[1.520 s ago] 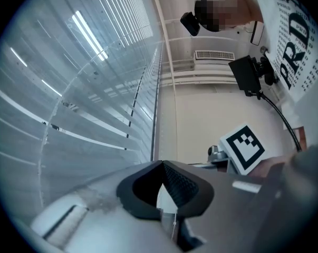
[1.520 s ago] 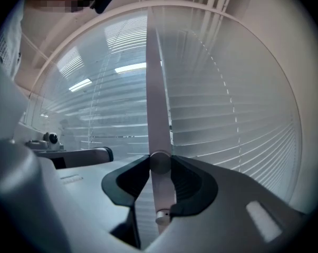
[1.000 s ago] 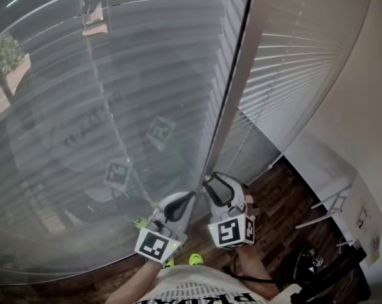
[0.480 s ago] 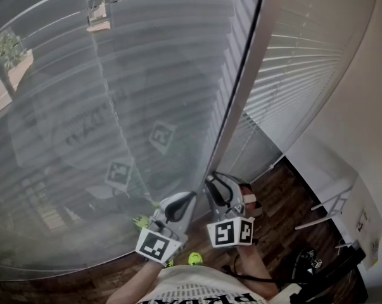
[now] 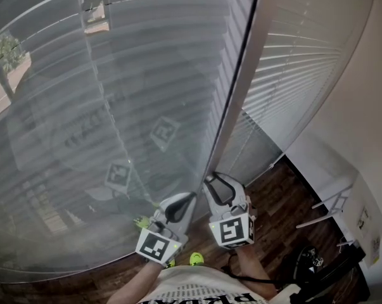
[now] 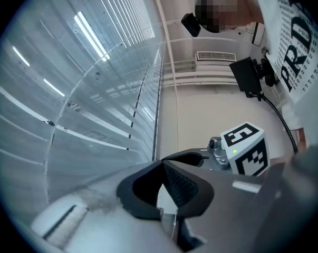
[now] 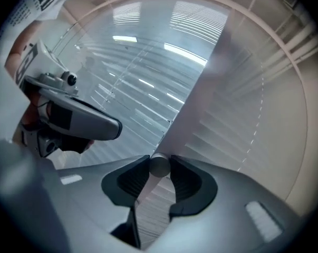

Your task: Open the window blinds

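The window blinds (image 5: 114, 75) hang lowered on both sides of the pale frame post (image 5: 241, 81). Their slats run across the panes from the top of the head view down to the post's foot.

At that foot hangs the blinds' wand (image 7: 159, 165). Its rounded end sits between the fingers of your right gripper (image 5: 216, 185). Those fingers have just been closing, and both dark pads now press on the wand from either side, spread only as wide as the rod.

You hold that gripper roughly level, aimed straight at the foot of the post. Its marker cube (image 5: 231, 230) faces up towards your head.

Your left gripper (image 5: 185, 201) sits just left of the post's foot, close beside the right one but not touching it. It is tipped a little upward towards the slats. In the left gripper view its fingertips (image 6: 162, 163) meet at a point, so the pads are drawn together. Whether something thin is pinched between them you cannot tell.

Its marker cube (image 5: 158, 244) lies nearest your body, with your forearm (image 5: 130, 291) coming in from the lower edge behind it.

Right of the post, past the second run of slats, the dark wood floor (image 5: 279, 195) shows.
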`<action>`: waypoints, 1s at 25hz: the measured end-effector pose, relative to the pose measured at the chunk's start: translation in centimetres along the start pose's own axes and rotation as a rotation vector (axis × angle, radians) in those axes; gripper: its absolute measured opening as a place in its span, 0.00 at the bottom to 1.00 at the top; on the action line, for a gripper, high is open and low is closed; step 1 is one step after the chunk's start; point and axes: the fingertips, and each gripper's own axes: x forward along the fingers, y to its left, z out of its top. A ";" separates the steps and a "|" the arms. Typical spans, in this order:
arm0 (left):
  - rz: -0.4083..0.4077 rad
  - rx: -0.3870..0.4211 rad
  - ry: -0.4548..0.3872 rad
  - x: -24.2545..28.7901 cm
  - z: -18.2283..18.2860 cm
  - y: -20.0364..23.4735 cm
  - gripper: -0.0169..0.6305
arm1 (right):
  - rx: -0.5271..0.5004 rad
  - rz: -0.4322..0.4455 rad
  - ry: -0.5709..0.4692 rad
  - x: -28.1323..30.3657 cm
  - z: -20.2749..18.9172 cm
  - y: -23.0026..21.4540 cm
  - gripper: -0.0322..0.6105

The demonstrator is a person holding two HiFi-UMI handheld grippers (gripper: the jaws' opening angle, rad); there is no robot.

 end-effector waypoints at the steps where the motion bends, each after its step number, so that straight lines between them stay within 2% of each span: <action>1: -0.001 0.001 0.001 0.0 0.0 0.0 0.01 | 0.035 0.001 -0.011 0.0 0.1 -0.1 0.24; 4: -0.005 -0.001 0.008 0.0 -0.2 -0.1 0.01 | 0.138 -0.001 -0.045 -0.1 0.2 -0.4 0.24; 10: -0.013 0.008 0.010 -0.1 -0.2 -0.3 0.01 | 0.269 -0.010 -0.081 -0.1 0.1 -0.5 0.24; 15: -0.031 0.005 0.012 -0.1 -0.2 -0.7 0.01 | 0.509 0.015 -0.125 -0.3 -0.4 -0.9 0.24; 25: -0.033 0.006 0.018 -0.1 -0.2 -0.6 0.01 | 0.641 0.019 -0.157 -0.3 -0.4 -1.1 0.25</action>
